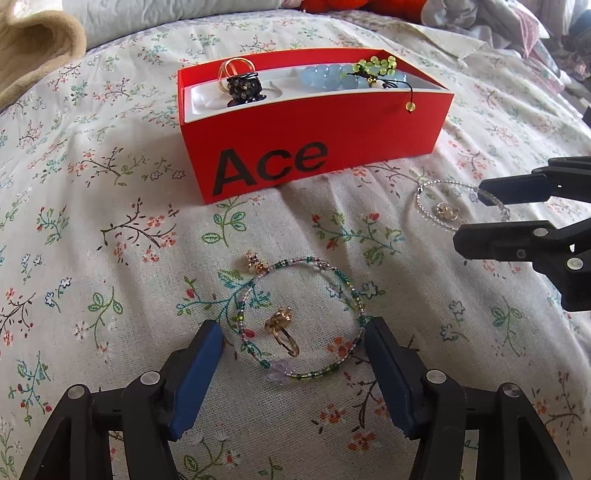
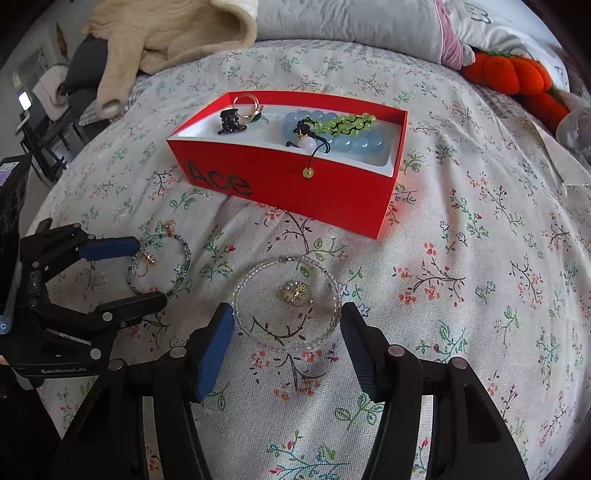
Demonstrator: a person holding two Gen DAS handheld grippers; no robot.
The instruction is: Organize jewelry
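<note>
A red box (image 1: 295, 147) marked "Ace" stands on the floral bedspread and holds a black ring (image 1: 245, 88), a gold ring (image 1: 236, 68), a blue bead bracelet (image 1: 325, 75) and a green bead bracelet (image 1: 373, 66). My left gripper (image 1: 293, 338) is open, its jaws either side of a multicoloured bead bracelet (image 1: 325, 269) with a gold ring (image 1: 280, 325) lying inside it. My right gripper (image 2: 286, 326) is open around a clear bead bracelet (image 2: 332, 284) that encircles a gold ring (image 2: 297, 291). The box also shows in the right wrist view (image 2: 295, 184).
A beige fleece (image 2: 166, 33) and pillows (image 2: 351, 26) lie at the head of the bed. An orange plush (image 2: 517, 77) sits at the far right. The floral bedspread (image 2: 480, 277) spreads to the right of the box.
</note>
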